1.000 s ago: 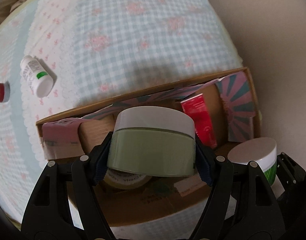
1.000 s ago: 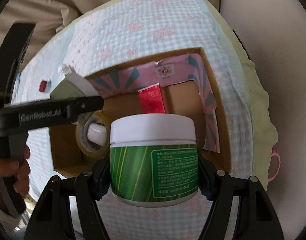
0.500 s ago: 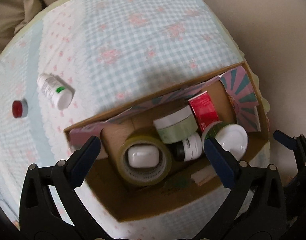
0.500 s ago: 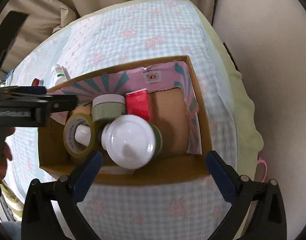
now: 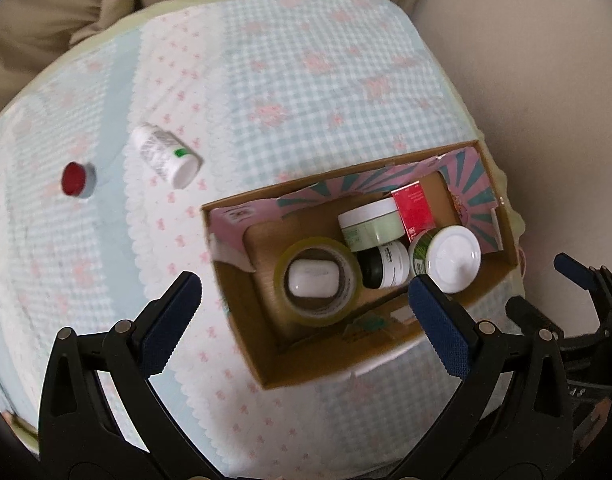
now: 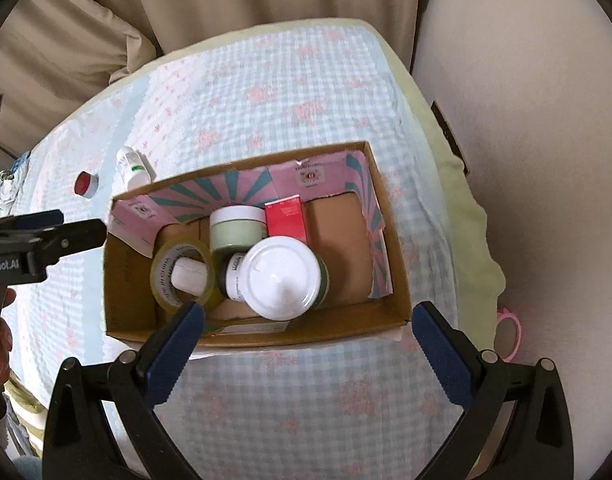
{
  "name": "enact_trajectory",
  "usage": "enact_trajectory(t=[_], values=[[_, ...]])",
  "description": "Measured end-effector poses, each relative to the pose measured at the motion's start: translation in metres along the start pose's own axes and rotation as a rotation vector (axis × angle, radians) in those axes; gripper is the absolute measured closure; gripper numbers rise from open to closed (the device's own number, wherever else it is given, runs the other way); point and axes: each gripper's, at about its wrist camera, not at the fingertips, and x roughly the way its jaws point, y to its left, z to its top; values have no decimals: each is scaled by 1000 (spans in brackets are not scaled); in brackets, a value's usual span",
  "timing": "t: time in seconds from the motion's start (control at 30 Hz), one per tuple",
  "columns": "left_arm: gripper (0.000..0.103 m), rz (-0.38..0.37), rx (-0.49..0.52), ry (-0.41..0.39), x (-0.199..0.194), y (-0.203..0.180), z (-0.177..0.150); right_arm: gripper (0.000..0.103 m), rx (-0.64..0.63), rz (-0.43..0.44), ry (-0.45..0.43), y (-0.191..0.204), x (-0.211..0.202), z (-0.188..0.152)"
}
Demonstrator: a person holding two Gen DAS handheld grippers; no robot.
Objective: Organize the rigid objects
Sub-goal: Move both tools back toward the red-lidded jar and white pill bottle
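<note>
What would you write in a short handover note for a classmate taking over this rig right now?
Left tool: open, empty, above the box.
Right tool: open, empty, over the box's near edge.
In the box: tape roll around a white case, pale green jar, red carton, dark jar, green tub tipped on its side.
Left on the cloth: white bottle, lying down, and red cap.

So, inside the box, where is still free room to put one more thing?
The cardboard box has bare floor at its right end, bordered by the red carton, the white-lidded jar and the right wall. The left half is crowded around the tape roll.
</note>
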Motion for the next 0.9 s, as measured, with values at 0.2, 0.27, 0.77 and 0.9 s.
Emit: enact_trajectory(t=[0.2, 0.27, 0.77, 0.9], values=[[0, 23, -17, -58, -35, 18, -21, 0, -12, 7, -43, 8, -23, -2], [0, 36, -39, -81, -50, 31, -31, 0, -20, 15, -48, 14, -29, -2], [0, 95, -170, -227, -149, 167, -118, 0, -53, 55, -133, 135, -79, -13], [0, 81, -181, -238, -170, 214, -134, 0, -13, 65, -151, 180, -96, -21]])
